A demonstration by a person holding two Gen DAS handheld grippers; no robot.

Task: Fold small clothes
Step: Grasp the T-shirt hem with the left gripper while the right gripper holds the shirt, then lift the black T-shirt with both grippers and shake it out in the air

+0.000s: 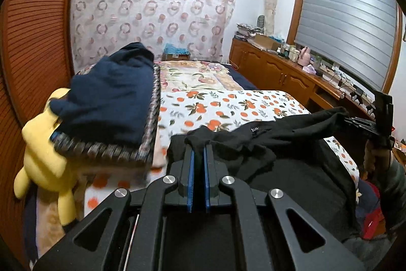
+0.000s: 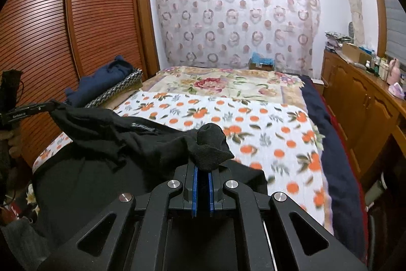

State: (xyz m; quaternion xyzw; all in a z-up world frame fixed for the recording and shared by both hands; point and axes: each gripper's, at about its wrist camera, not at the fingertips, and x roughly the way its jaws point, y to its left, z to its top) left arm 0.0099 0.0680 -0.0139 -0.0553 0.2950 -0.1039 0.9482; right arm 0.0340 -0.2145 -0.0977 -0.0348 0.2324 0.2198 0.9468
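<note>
A black garment (image 1: 284, 151) hangs stretched between my two grippers above the near end of the bed. My left gripper (image 1: 199, 144) is shut on one top corner of it. My right gripper (image 2: 203, 166) is shut on the other corner, where the cloth bunches (image 2: 210, 146) over the blue pads. In the left wrist view the right gripper (image 1: 355, 122) shows at the far right, pinching the cloth. In the right wrist view the left gripper (image 2: 50, 107) shows at the far left. The garment's body (image 2: 101, 169) droops below.
The bed has an orange-print sheet (image 2: 253, 123) and a floral blanket (image 2: 223, 83). A folded navy garment (image 1: 111, 95) lies on a patterned cushion beside a yellow plush toy (image 1: 43, 144). A slatted wooden wardrobe (image 2: 76, 17) stands left. Cluttered wooden cabinets (image 1: 279, 70) line the right.
</note>
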